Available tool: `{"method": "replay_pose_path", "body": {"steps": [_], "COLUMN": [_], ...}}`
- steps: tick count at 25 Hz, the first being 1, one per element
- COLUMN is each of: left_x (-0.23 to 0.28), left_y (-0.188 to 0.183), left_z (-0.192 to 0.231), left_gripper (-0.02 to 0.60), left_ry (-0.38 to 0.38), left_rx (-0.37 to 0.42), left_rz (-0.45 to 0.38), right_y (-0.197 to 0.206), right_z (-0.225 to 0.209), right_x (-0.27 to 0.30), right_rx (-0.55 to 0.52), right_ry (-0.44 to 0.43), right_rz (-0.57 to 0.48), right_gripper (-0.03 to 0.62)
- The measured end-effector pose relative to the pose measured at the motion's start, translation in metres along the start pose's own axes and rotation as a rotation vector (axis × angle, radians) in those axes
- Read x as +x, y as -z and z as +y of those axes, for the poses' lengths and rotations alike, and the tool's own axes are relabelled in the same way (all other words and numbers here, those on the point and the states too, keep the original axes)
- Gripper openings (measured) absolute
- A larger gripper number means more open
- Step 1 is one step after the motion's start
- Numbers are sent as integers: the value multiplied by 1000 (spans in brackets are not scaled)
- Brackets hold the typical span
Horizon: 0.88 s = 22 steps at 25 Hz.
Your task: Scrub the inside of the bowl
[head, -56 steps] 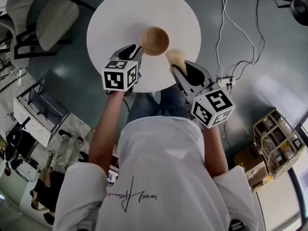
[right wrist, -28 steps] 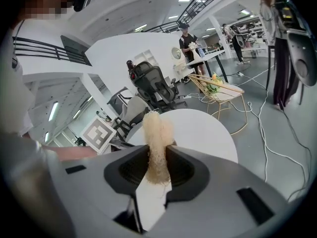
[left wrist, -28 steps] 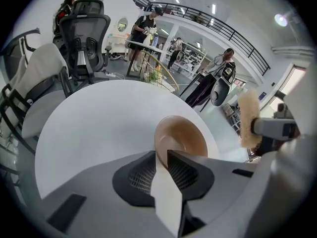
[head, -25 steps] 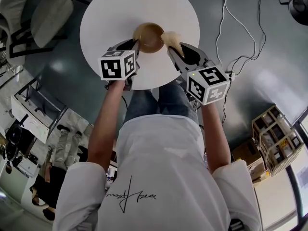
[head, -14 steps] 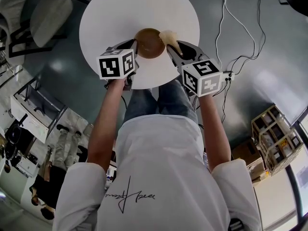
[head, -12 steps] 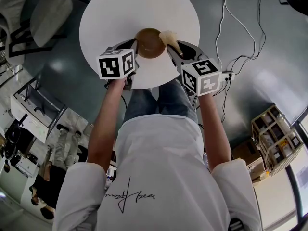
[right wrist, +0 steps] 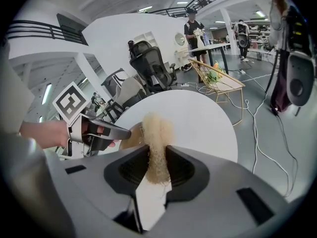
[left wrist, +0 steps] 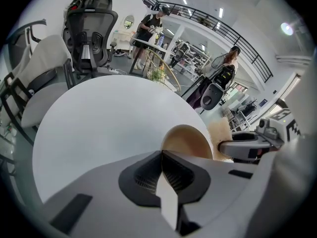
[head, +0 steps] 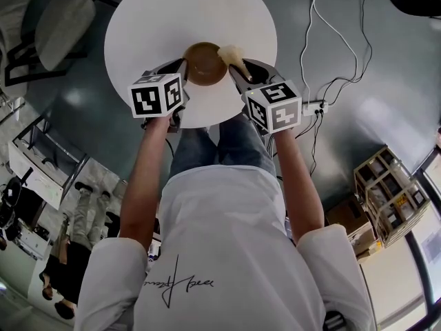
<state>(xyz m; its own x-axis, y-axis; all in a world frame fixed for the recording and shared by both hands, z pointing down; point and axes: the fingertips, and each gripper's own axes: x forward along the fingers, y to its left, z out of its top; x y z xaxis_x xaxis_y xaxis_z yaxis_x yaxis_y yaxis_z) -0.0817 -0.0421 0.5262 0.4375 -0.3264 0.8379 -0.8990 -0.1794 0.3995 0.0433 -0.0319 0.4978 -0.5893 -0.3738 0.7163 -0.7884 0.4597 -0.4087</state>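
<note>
Table: a round white table (head: 151, 19) stands ahead of both sets of jaws and carries the bowl near its close edge.
Person: a person in a white shirt (head: 227, 254) holds one gripper in each hand, forearms reaching toward the table.
Chairs: a pale chair (head: 62, 19) stands off the far left of the left gripper's jaws; in the left gripper view a black office chair (left wrist: 91, 26) stands beyond the table.
Cables: white cables (head: 310, 33) trail over the grey floor, off to the right of the right gripper's jaws.
Left gripper: the left gripper (left wrist: 161, 155) has its jaws pressed together with nothing between them. The tips point at the bowl's left side. From the head view they reach its rim, though I cannot tell whether they touch it.
Right gripper: the right gripper (right wrist: 157, 150) has its jaws clamped on the scrubber, which stands up from between them. Its tips are just beside the bowl's right side.
Bowl: the wooden bowl (head: 204, 62) sits between the two grippers, just ahead and to the right of the left jaws, and ahead and to the left of the right jaws.
Scrubber: the pale, fibrous scrubber (right wrist: 156, 138) juts past the right jaw tips, and its free end is at the bowl's right rim (head: 229, 54).
</note>
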Motion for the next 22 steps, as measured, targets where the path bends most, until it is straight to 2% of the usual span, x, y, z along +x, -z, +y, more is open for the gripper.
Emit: {"method": "replay_pose_path", "body": {"steps": [22], "left_x": [1], "left_y": [3], "left_z": [2], "left_gripper": [11], "left_ry": [6], "left_rx": [-51], "left_rz": [-18], "right_y": [30], "right_z": [17], "right_x": [0], "right_rx": [9], "right_ry": [-13], "right_rz": [56], "right_gripper": [117]}}
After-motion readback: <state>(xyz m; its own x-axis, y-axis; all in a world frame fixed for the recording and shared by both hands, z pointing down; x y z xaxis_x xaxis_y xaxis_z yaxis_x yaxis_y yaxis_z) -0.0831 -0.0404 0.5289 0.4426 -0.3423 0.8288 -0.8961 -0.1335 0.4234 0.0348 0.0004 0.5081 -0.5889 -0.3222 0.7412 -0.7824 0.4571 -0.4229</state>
